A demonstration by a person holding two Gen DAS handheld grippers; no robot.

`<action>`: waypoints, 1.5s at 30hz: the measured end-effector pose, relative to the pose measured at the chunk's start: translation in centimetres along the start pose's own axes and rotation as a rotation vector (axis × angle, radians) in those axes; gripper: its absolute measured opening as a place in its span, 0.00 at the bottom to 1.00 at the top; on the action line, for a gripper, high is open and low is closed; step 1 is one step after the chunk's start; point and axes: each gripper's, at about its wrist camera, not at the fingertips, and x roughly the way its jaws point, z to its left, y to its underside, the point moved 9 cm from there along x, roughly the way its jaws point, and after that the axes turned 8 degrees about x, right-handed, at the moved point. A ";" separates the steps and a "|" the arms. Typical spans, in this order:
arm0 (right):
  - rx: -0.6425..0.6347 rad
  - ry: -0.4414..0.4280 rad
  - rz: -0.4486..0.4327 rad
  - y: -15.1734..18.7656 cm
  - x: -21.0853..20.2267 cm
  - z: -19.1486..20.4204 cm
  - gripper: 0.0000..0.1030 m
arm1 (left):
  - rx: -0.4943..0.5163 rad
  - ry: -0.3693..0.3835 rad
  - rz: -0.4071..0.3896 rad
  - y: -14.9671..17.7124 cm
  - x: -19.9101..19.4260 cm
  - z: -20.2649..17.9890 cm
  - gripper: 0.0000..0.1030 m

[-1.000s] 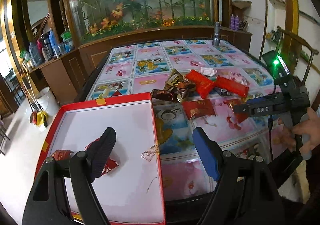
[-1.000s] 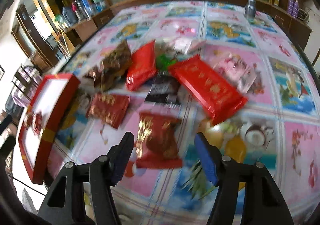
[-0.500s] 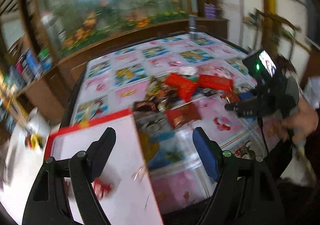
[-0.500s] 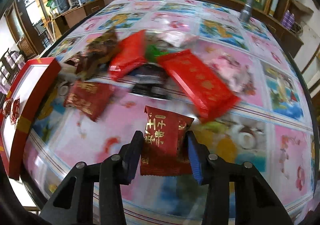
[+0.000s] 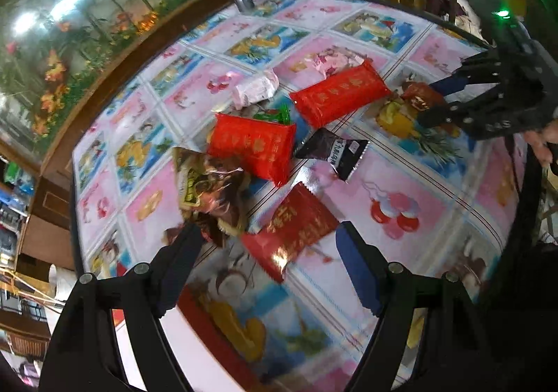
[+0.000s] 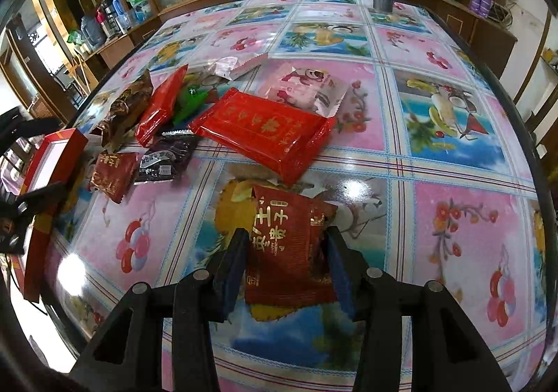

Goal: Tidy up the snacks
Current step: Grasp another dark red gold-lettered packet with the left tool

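Snacks lie in a loose heap mid-table (image 6: 436, 161), spread out so single packets can be picked off the edge one at a time; the red box (image 6: 52, 161) sits at the table's left edge as the likely destination, judging by the task. Right gripper (image 6: 284, 252): jaws have just been closing, then eased slightly, with a dark red packet (image 6: 289, 245) between them; both pads sit against the packet's sides, so it reads as grasped, near the table's front edge and apart from the heap. Whether it is clear of the tabletop cannot be told. Left gripper (image 5: 268, 270): jaws wide, holding nothing, pointing down at a second dark red packet (image 5: 293, 228) that lies flat on the table just ahead of the fingertips, not touched. Beside it are a brown crinkled wrapper (image 5: 209, 189), a bright red pack (image 5: 254, 148) and a black sachet (image 5: 331, 151). Judgement: two pickups run in parallel, the right one further along.
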 end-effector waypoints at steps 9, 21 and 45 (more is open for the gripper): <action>0.016 -0.050 -0.003 0.0 -0.2 -0.2 0.48 | 0.122 0.108 0.071 0.4 3.5 -1.4 0.77; 0.030 -0.062 -0.003 -0.1 -0.2 -0.4 0.48 | 0.011 0.178 0.111 1.6 4.9 -1.1 0.70; 0.002 -0.038 0.006 0.7 -0.8 -1.1 0.58 | 0.068 0.076 0.041 -1.3 2.4 -3.7 0.58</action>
